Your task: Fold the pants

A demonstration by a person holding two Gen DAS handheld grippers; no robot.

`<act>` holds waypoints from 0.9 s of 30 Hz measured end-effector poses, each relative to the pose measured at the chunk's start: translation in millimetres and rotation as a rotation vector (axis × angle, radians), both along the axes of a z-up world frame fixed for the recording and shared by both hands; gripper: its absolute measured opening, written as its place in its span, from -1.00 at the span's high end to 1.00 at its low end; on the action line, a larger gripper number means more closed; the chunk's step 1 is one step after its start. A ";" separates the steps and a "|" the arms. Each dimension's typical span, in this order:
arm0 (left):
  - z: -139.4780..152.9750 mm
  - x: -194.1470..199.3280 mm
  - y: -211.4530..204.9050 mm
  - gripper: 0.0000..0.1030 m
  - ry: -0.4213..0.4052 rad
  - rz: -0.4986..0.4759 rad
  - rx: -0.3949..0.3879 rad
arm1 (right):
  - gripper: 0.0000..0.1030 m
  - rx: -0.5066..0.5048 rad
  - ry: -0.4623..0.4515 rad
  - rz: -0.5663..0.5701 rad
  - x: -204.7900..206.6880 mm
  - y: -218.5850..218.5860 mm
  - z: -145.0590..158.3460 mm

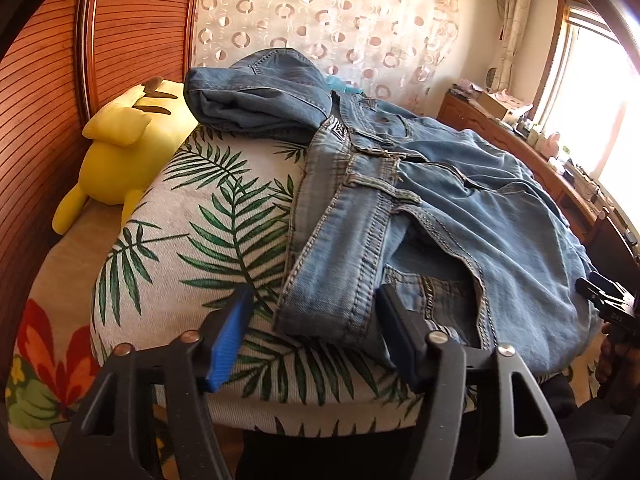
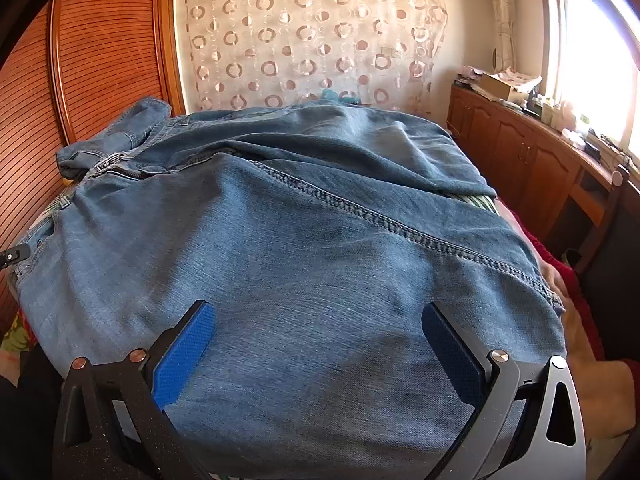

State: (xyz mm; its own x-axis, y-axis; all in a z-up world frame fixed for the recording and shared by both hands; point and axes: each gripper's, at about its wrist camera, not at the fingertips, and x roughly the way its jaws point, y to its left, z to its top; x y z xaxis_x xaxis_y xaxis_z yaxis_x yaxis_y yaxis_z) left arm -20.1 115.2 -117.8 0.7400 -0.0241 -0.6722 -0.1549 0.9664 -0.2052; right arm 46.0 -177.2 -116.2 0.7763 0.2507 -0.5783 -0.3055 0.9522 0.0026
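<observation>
A: Left wrist view: the pants [image 1: 420, 208], faded blue denim, lie rumpled on a bed [image 1: 192, 248] covered in a palm-leaf print. The left gripper [image 1: 316, 320] hangs at the near edge, its fingers [image 1: 230, 336] half parted around a hem of the cloth; the pads do not look pressed on it.

B: And how will it handle?

A: Soft but weighty, I judge, with stiff seams. The hem or waistband gives the surest hold. A second bundle of denim [image 1: 256, 96] sits at the far end, touching the pants. A yellow plush toy [image 1: 120, 148] lies by the wooden headboard [image 1: 48, 80], apart from the pants.

B: Right wrist view?

A: The right gripper [image 2: 316, 352] hovers over a broad spread of the pants [image 2: 300, 240], fingers [image 2: 184, 356] wide, nothing clamped. A stitched seam [image 2: 400, 224] runs slantwise across.

B: Anything in the way?

A: The far bundle may crowd the fold. A wooden cabinet [image 2: 520, 152] under the window stands well clear.
</observation>
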 end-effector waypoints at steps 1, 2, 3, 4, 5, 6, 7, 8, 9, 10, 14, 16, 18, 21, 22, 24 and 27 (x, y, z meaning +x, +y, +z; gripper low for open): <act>0.4 -0.9 -0.8 -0.14 -0.001 -0.005 -0.003 | -1.00 -0.002 0.000 -0.003 0.2 0.0 -0.3; 0.9 -1.9 -1.6 -0.11 0.000 -0.012 -0.005 | -1.00 0.001 0.002 -0.005 0.0 -0.2 -0.1; 1.6 -1.3 -1.6 -0.11 0.001 -0.012 -0.005 | -1.00 0.007 0.004 -0.006 -1.4 -1.8 -0.1; 1.7 -0.4 -1.6 -0.11 0.002 -0.012 -0.003 | -1.00 0.011 0.006 -0.006 -2.6 -2.1 0.1; 1.6 1.0 -1.7 -0.05 0.002 -0.014 -0.001 | -1.00 0.012 0.006 -0.006 -2.4 -0.1 -0.1; 2.0 1.6 -2.1 0.06 0.001 -0.018 -0.002 | -1.00 0.011 0.005 -0.006 -3.3 -0.5 -0.2; 2.5 2.6 -3.1 0.09 0.003 -0.020 0.001 | -1.00 0.010 0.005 -0.007 -3.8 -0.5 -0.2; 3.8 3.0 -4.6 0.27 0.001 -0.023 0.007 | -1.00 0.010 0.007 -0.007 -1.3 -1.1 0.8; 6.1 2.9 -6.5 0.57 -0.006 -0.040 -0.002 | -1.00 0.011 0.009 -0.007 -1.1 -1.3 0.6; 10.9 2.1 -9.5 0.61 -0.020 -0.055 -0.004 | -1.00 0.012 0.010 -0.007 0.4 -1.5 0.6; 41.6 3.9 -28.3 0.71 -0.082 -0.100 0.091 | -1.00 0.011 0.012 -0.006 4.9 1.0 2.6; 54.8 7.6 -30.5 0.72 -0.109 -0.119 0.079 | -1.00 0.013 0.013 -0.007 6.6 0.5 2.4; 67.9 13.5 -33.1 0.74 -0.135 -0.137 0.078 | -1.00 0.020 0.016 -0.008 7.4 0.6 3.6; 85.3 25.1 -38.0 0.75 -0.168 -0.162 0.098 | -1.00 0.025 0.012 -0.008 7.7 0.0 6.3; 91.6 29.8 -42.4 0.75 -0.183 -0.171 0.108 | -1.00 0.028 0.012 -0.006 8.0 -1.0 7.8; 100.8 39.6 -47.5 0.76 -0.200 -0.191 0.125 | -1.00 0.034 0.006 -0.004 8.3 -3.1 10.9; 115.6 54.7 -58.3 0.77 -0.227 -0.218 0.145 | -0.99 0.043 -0.005 -0.008 8.1 -5.0 14.5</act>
